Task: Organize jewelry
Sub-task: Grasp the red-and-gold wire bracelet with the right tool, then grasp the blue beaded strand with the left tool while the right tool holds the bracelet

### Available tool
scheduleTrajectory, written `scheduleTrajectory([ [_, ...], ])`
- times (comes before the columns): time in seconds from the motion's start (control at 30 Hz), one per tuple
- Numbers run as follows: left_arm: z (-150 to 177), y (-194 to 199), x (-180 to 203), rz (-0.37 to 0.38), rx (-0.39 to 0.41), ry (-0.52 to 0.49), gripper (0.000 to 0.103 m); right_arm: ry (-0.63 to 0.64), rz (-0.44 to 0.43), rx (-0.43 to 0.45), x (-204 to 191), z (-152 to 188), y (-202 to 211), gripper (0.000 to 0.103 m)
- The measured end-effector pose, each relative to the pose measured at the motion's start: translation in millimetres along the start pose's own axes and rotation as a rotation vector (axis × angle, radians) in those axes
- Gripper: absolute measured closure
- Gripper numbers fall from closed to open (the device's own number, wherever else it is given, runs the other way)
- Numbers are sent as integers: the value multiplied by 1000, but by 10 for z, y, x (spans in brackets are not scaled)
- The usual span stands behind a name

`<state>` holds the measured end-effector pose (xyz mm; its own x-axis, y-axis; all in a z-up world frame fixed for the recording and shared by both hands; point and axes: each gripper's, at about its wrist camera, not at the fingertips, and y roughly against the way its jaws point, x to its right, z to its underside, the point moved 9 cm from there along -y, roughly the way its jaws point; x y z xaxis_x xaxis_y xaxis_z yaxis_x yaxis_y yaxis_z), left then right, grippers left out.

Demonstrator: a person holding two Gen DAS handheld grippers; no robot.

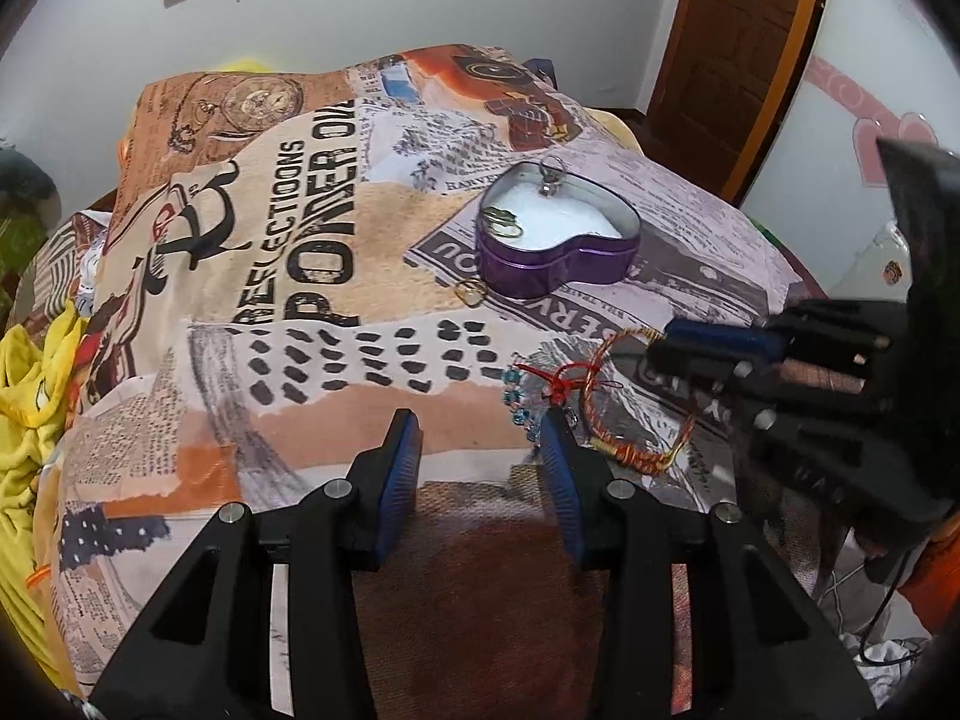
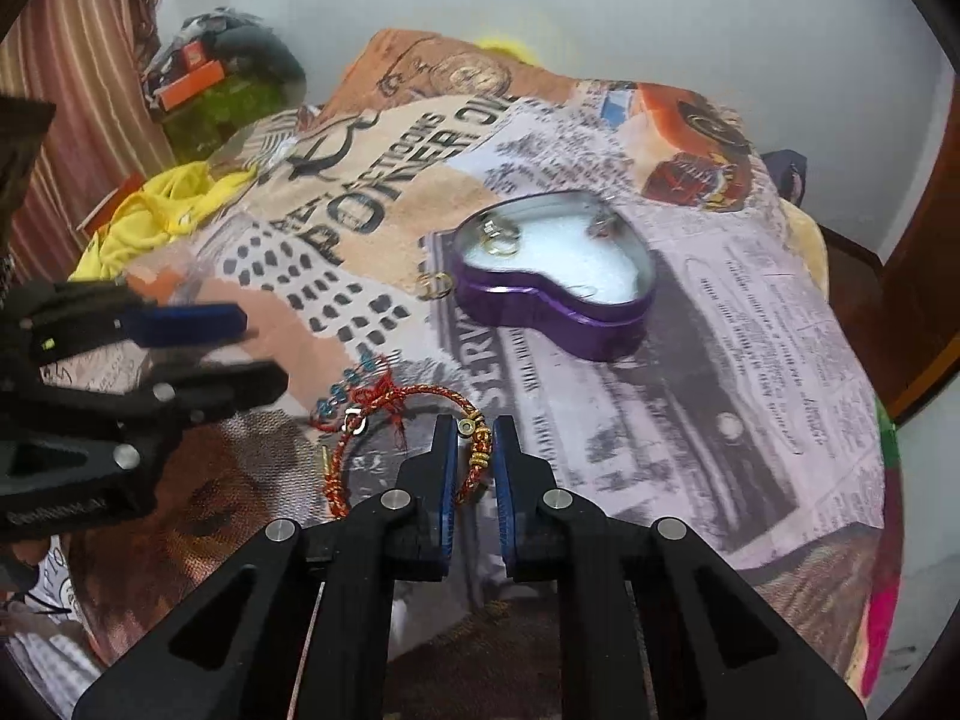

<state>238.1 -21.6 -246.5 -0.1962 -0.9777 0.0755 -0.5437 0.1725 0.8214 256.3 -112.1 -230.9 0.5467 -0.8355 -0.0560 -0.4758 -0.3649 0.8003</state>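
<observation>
In the left wrist view, the left tongs stand wide apart above the printed collage blanket, holding nothing. The red-and-gold thread bangle lies on the blanket just right of the left tongs' right fingertip. The right tongs reach in over the bangle's far side. Beyond sits the purple heart-shaped tin with white lining, a small gold ring lying beside it.

In the right wrist view, the right tongs are narrowed, with the bangle's beaded gold section between their blue fingertips; contact is unclear. The left tongs hover left of the bangle. The tin lies well ahead.
</observation>
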Motion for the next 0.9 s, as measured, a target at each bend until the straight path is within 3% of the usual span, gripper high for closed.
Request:
scheduleTrajectory([
  [0.2, -11, -122, 72, -2, -15, -16, 62, -21, 29, 32, 156, -46, 121, 93],
  [0.33, -40, -236, 75, 17, -40, 6, 71, -36, 40, 53, 242, -81, 184, 93],
  [0.6, -101, -391, 188, 63, -78, 21, 79, -45, 44, 55, 305, -51, 163, 93],
  [0.9, -235, -433, 265, 72, -67, 23, 80, -53, 32, 37, 348, 39, 109, 93],
])
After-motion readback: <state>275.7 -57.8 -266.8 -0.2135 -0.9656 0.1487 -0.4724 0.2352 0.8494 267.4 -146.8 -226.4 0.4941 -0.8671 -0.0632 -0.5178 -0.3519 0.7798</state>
